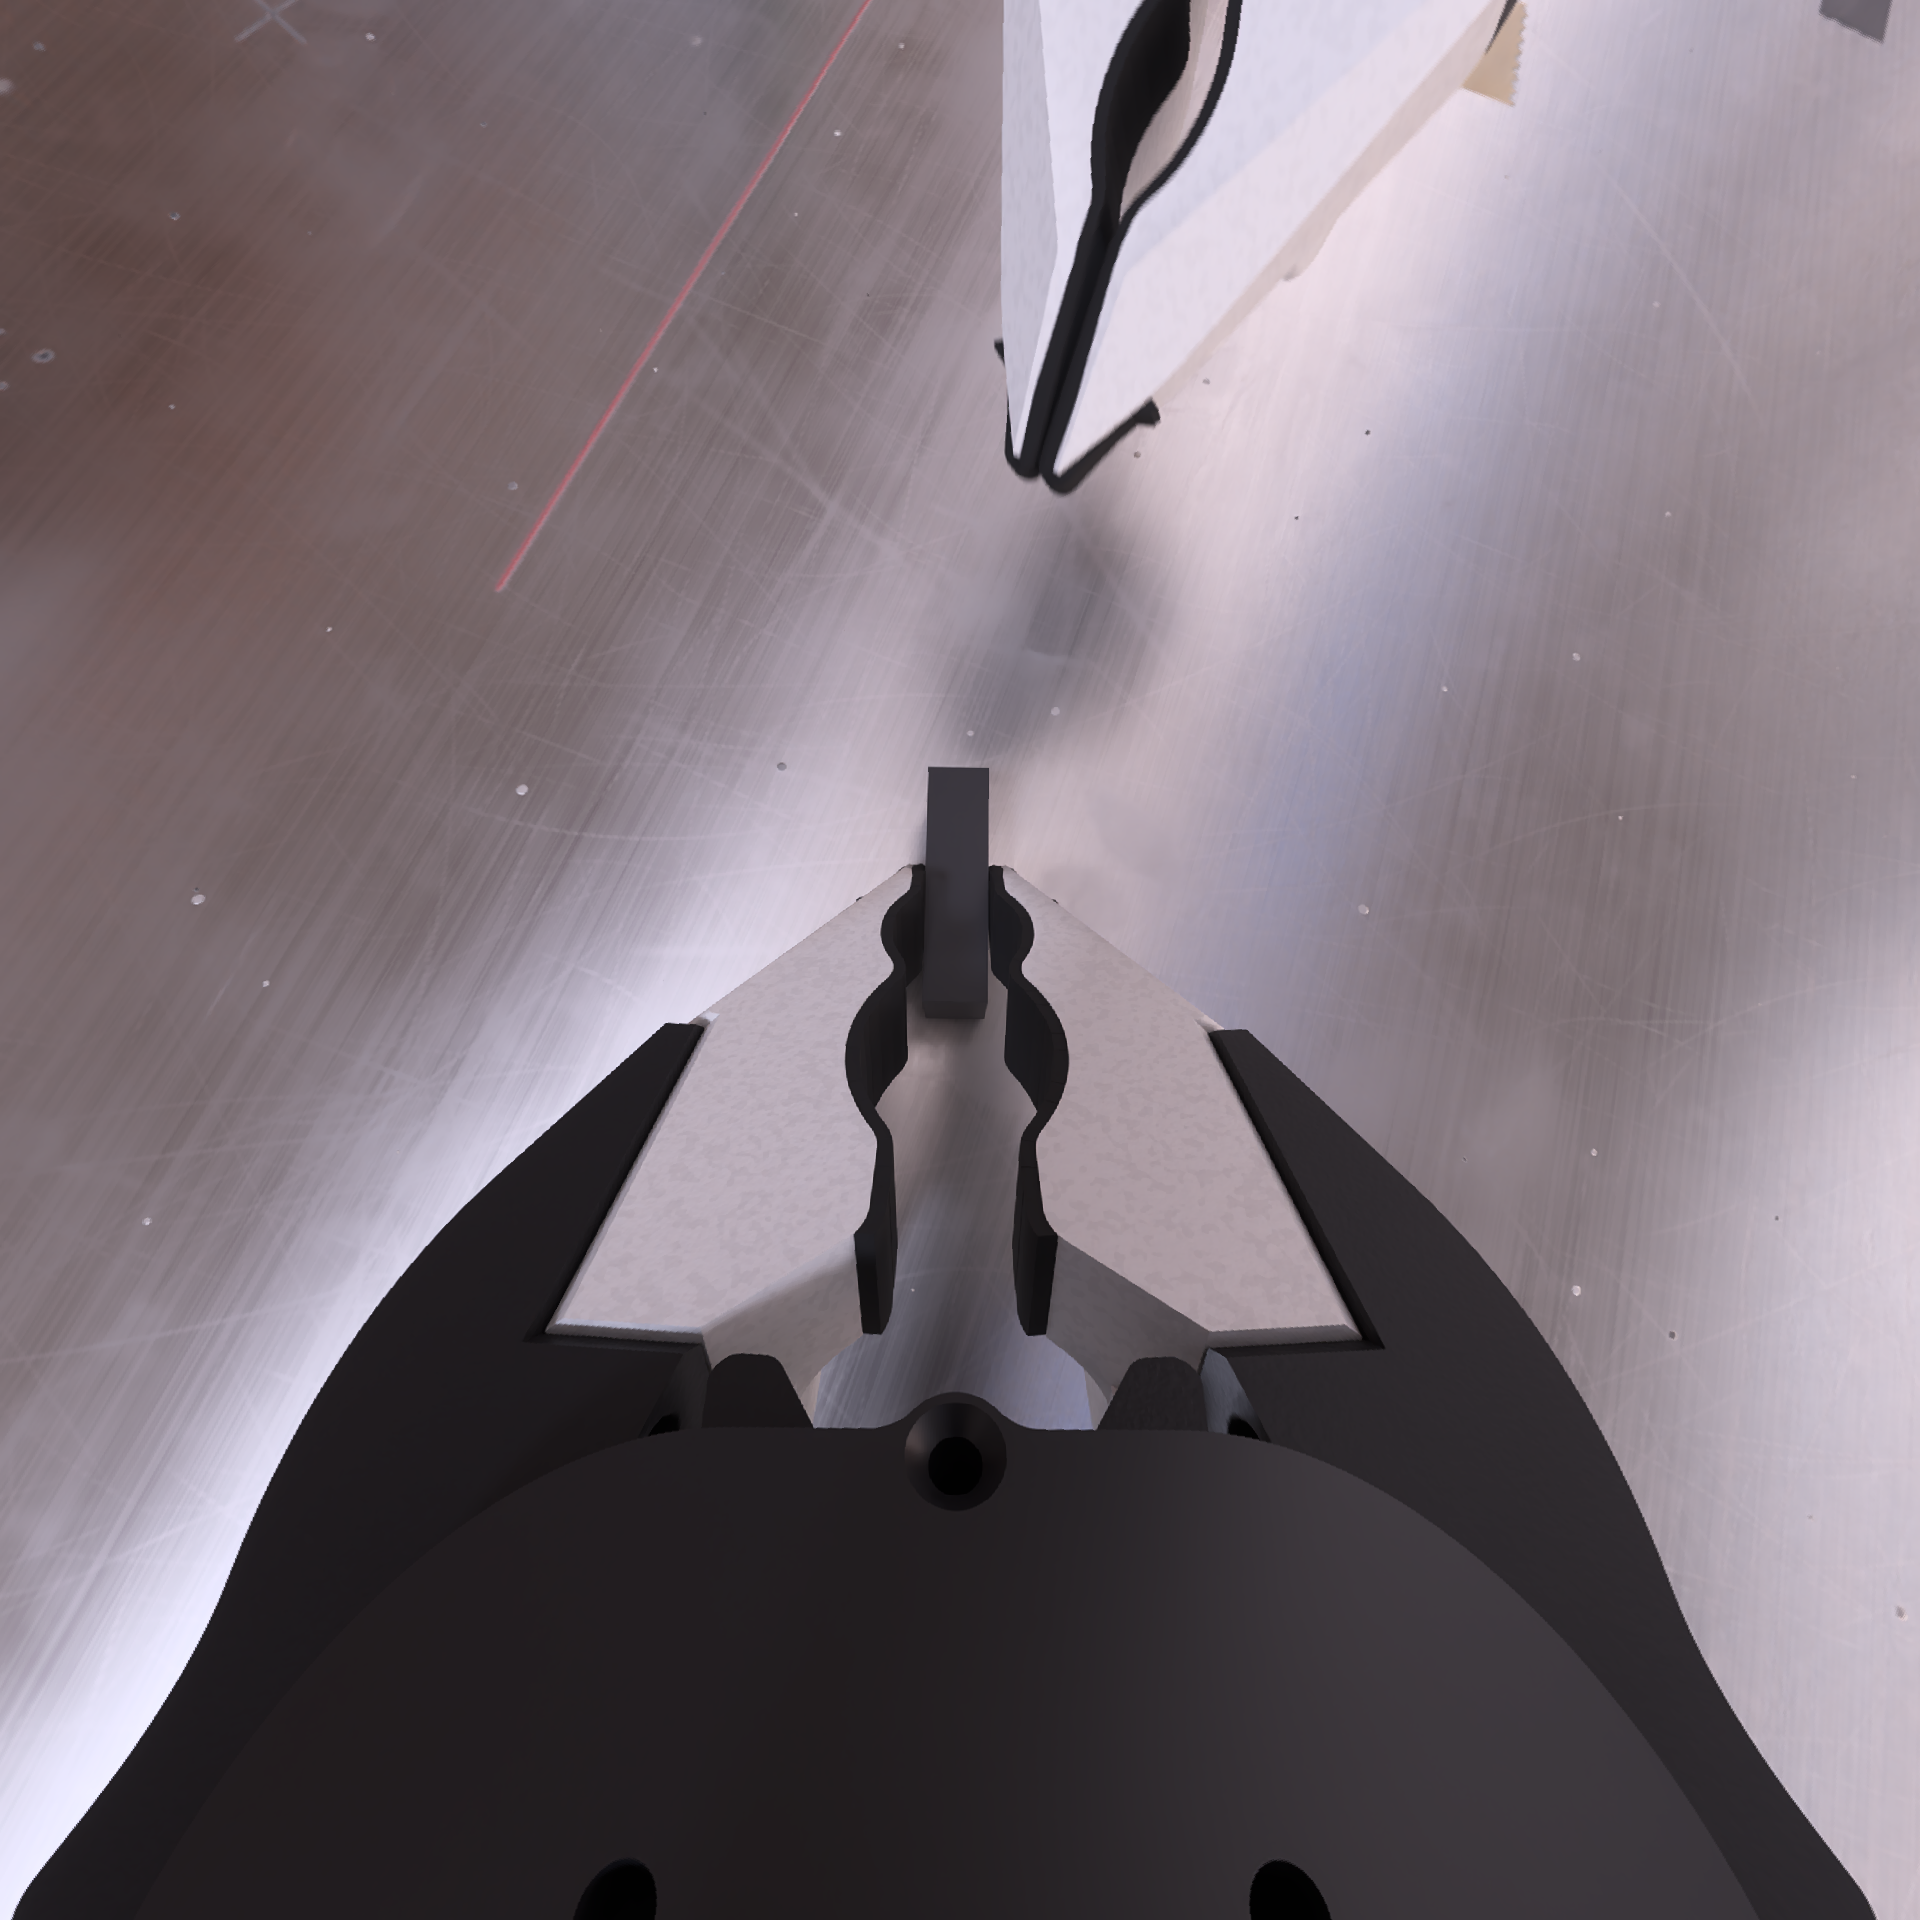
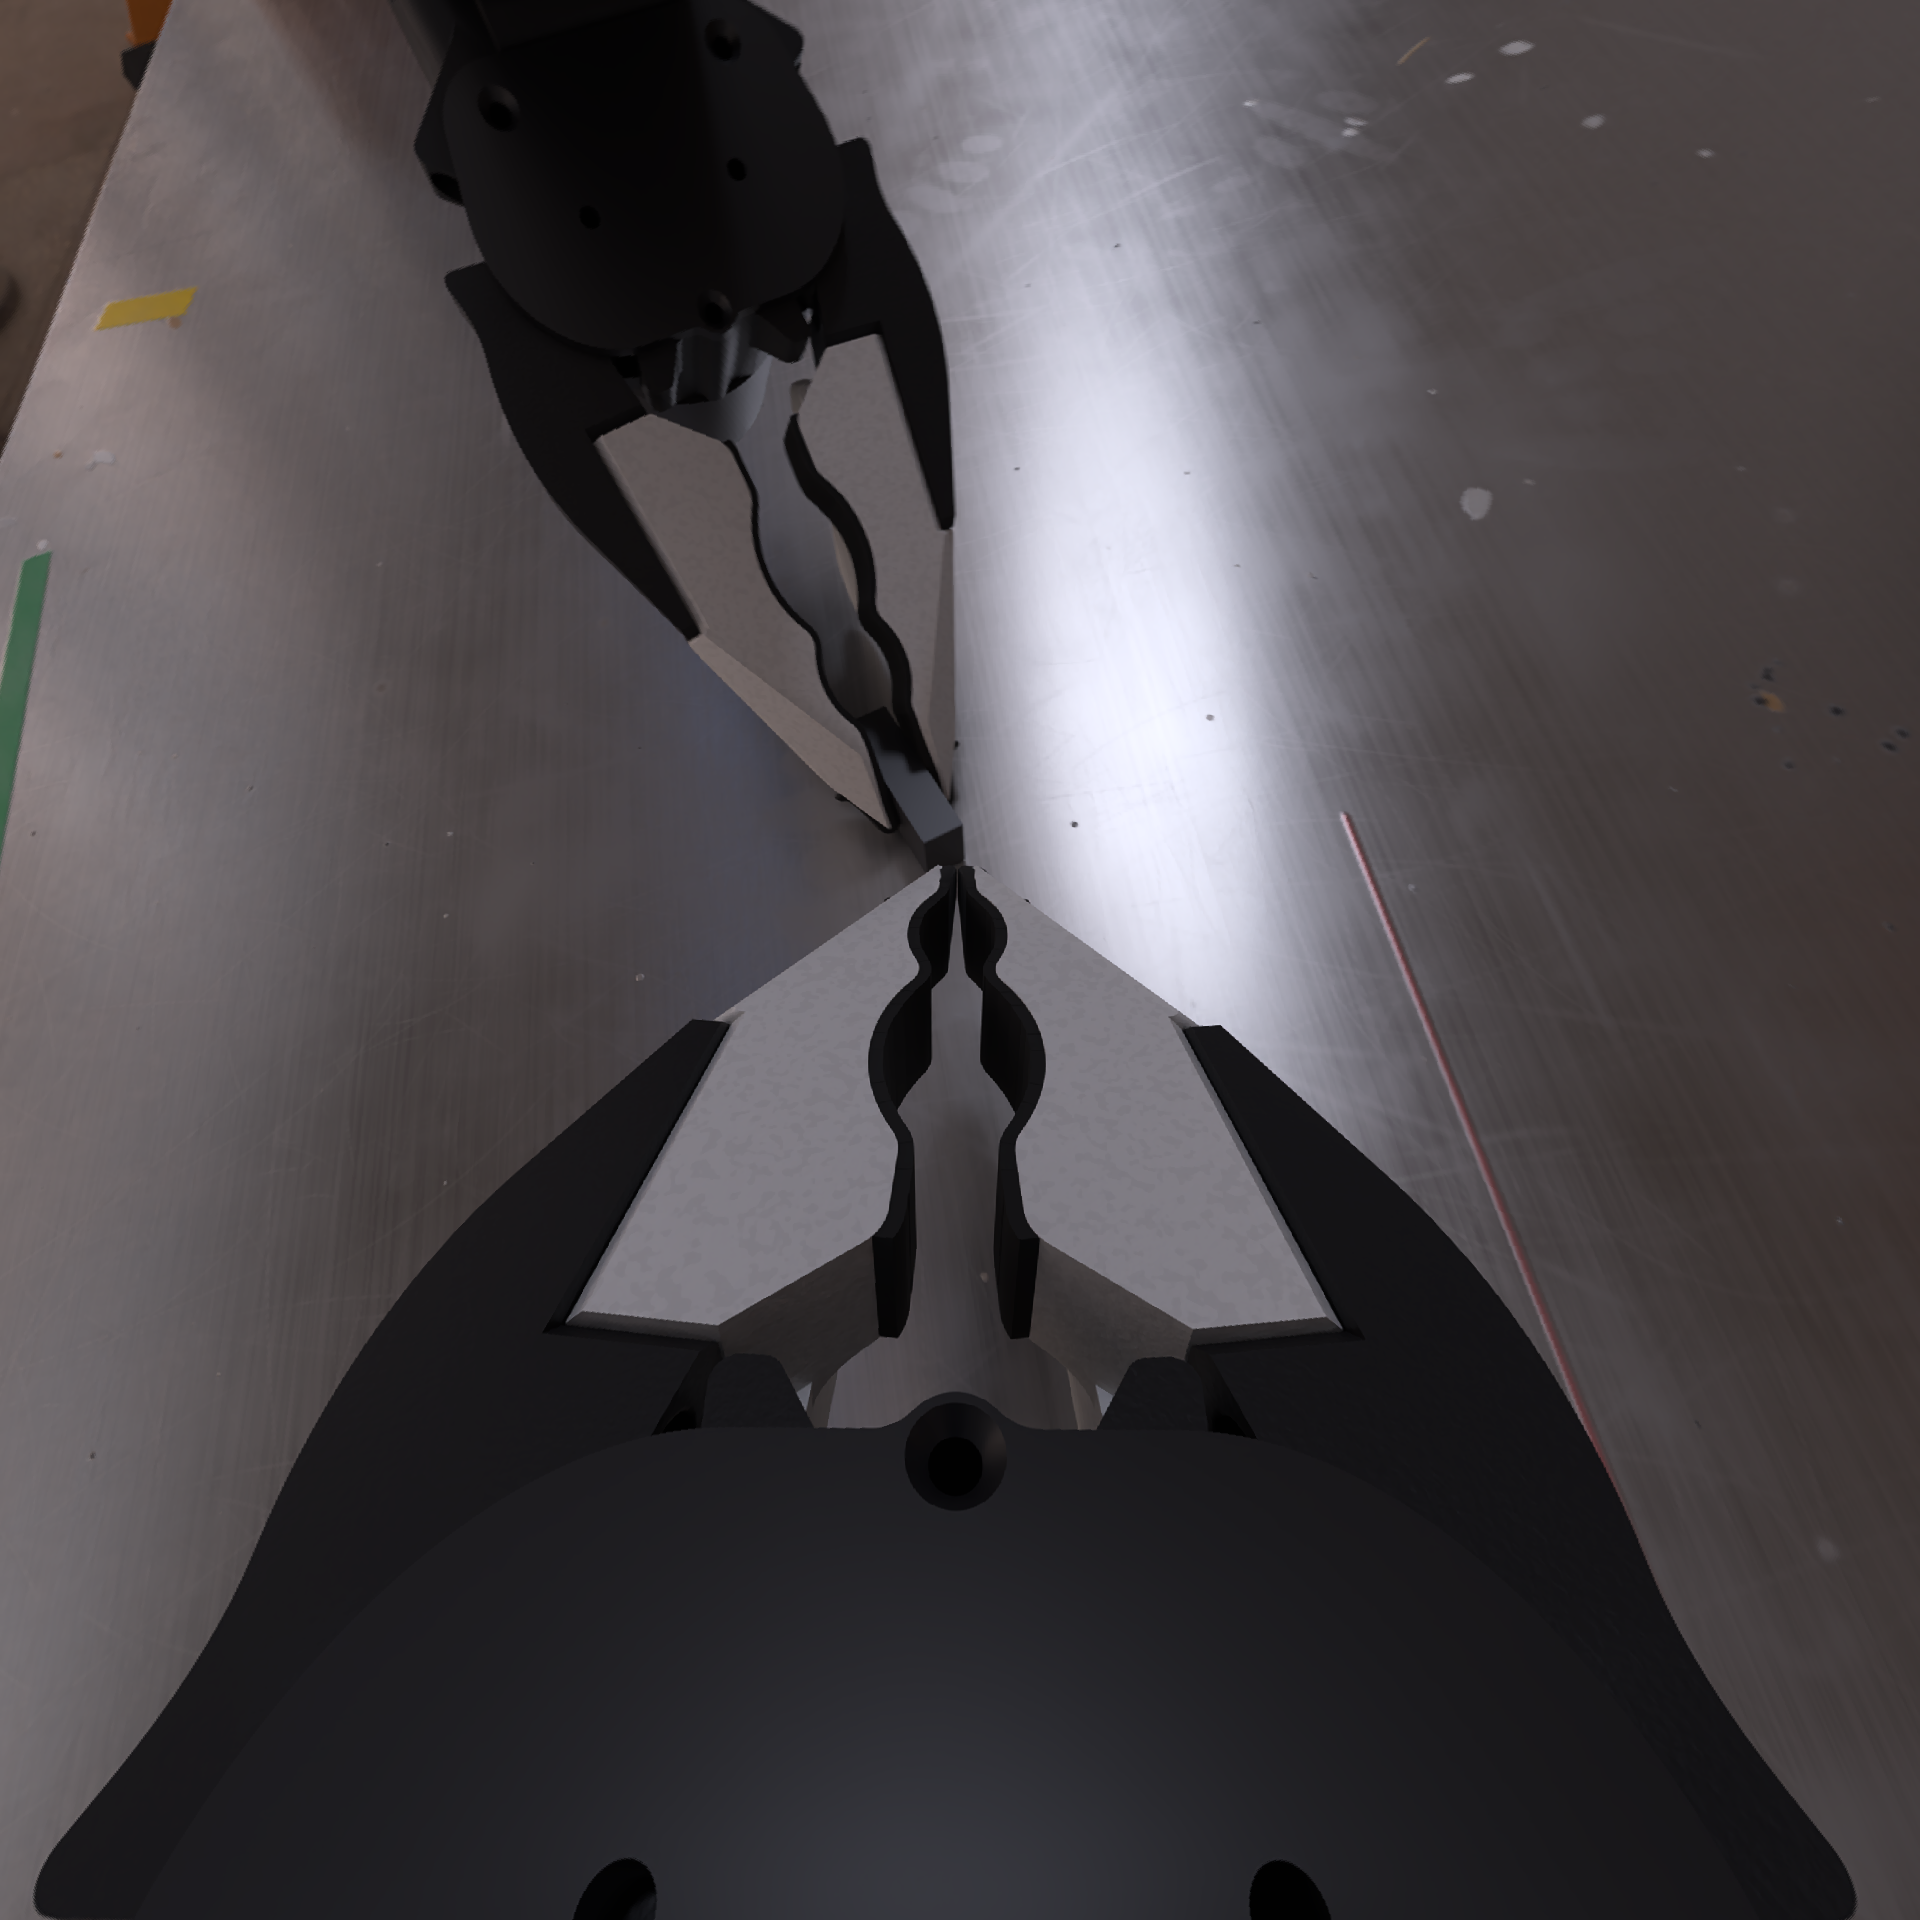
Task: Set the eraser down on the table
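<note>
The eraser point(image 1: 956, 862) is a small dark grey block. My left gripper point(image 1: 956, 883) is shut on it, and its far end sticks out past the fingertips above the scratched metal table point(image 1: 416, 727). Its blurred reflection lies on the table ahead. In the right wrist view the left gripper point(image 2: 914, 805) comes in from the top with the eraser point(image 2: 925, 805) in its tips, just beyond my right gripper point(image 2: 956, 871). My right gripper is shut and empty. It also shows in the left wrist view point(image 1: 1039, 462), at the top, tips pointing toward me.
A thin red line point(image 1: 686, 301) runs across the table, also in the right wrist view point(image 2: 1455, 1091). Yellow tape point(image 2: 145, 308) and green tape point(image 2: 23, 686) lie near the table's left edge. The table's edge runs along the upper left.
</note>
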